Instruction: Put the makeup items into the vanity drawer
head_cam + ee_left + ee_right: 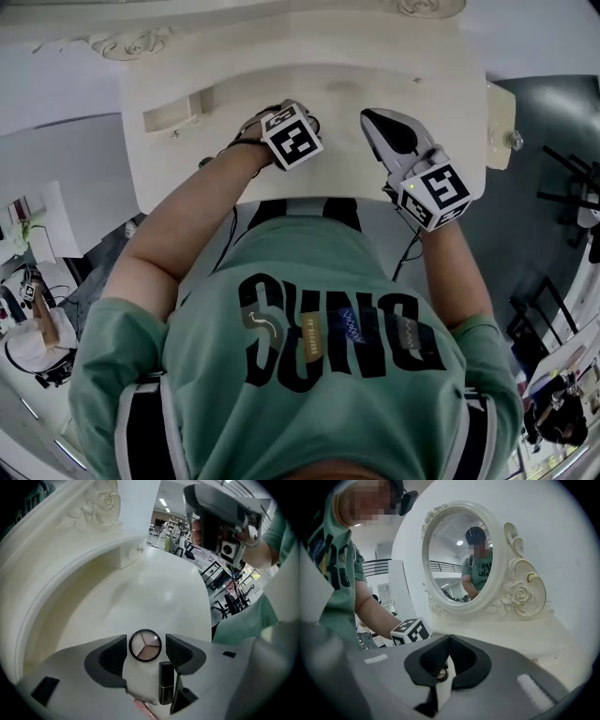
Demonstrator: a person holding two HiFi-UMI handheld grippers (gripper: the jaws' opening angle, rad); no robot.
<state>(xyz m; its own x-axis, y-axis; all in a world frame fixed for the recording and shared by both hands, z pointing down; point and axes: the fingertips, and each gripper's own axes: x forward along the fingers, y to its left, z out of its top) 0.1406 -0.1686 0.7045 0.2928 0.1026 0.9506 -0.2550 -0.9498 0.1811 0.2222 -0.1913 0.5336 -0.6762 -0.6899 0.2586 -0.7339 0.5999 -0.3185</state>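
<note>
Cream-white vanity top [328, 84] is nearly bare, and the job looks barely begun: as far as I can see, none of the makeup has reached a drawer. The left gripper [146, 638] points steeply down at the near middle of the top, jaws spread wide. A round eyeshadow compact [145, 647] lies flat on the surface right between them. The pads stand clear of it on both sides, so nothing is grasped.

Just nearer than the compact lies a black lipstick tube [166, 682]. Beside that is a thin metal tool with a pink end [143, 704], possibly tweezers.

The right gripper [449, 640] hovers to the right, roughly level, its jaws pressed together and empty.

A small drawer box with a knob [173, 114] sits at the far left end of the top, with a matching knobbed piece [502, 112] at the right. Whether either stands open I cannot tell. At least three items are left to lift and stow, the compact likely first.
</note>
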